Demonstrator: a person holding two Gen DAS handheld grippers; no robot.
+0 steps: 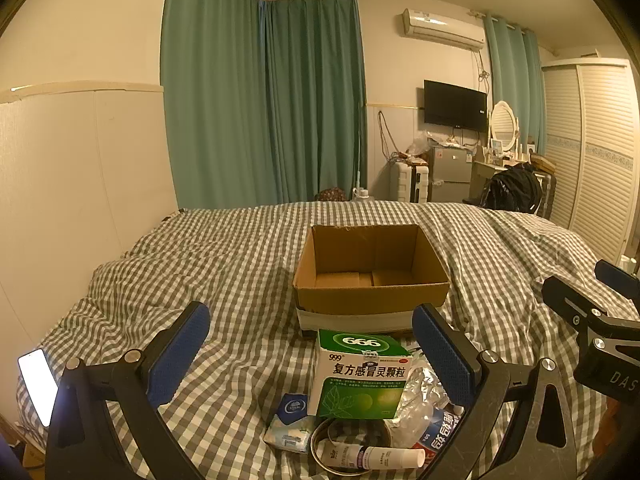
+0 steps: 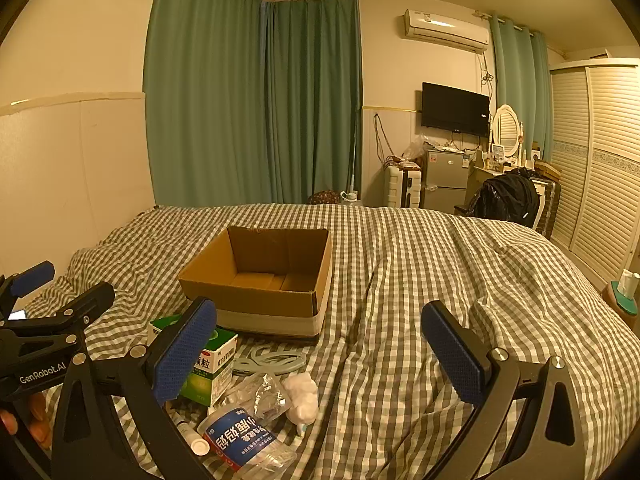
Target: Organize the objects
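— Left wrist view first: what's nearest?

— The left gripper [image 1: 312,356], jaws spread wide, holding nothing. Between its blue pads lies the clutter on the checked bed cover [image 1: 224,264]: a small white tube [image 1: 394,458] across a round tin [image 1: 340,446], a tissue pack [image 1: 290,426], a crinkled plastic bottle [image 1: 420,400], and the green-and-white medicine box [image 1: 362,374] standing upright just behind them.

— And the right one?

— From the right wrist view, the right gripper [image 2: 320,356] is just as wide open and empty, hovering over bare cover to the right of the pile. The bottle [image 2: 244,438] lies on its side near the bed's front edge, a white cotton wad [image 2: 302,398] beside it, a pale coiled cable [image 2: 272,360] behind.

— Further back?

— The open cardboard box [image 2: 260,280] sits mid-bed, just behind the medicine box, nothing inside. A lit phone [image 1: 38,384] lies at the bed's left edge. Beyond: green curtains [image 1: 264,100], a wall television [image 1: 454,106].
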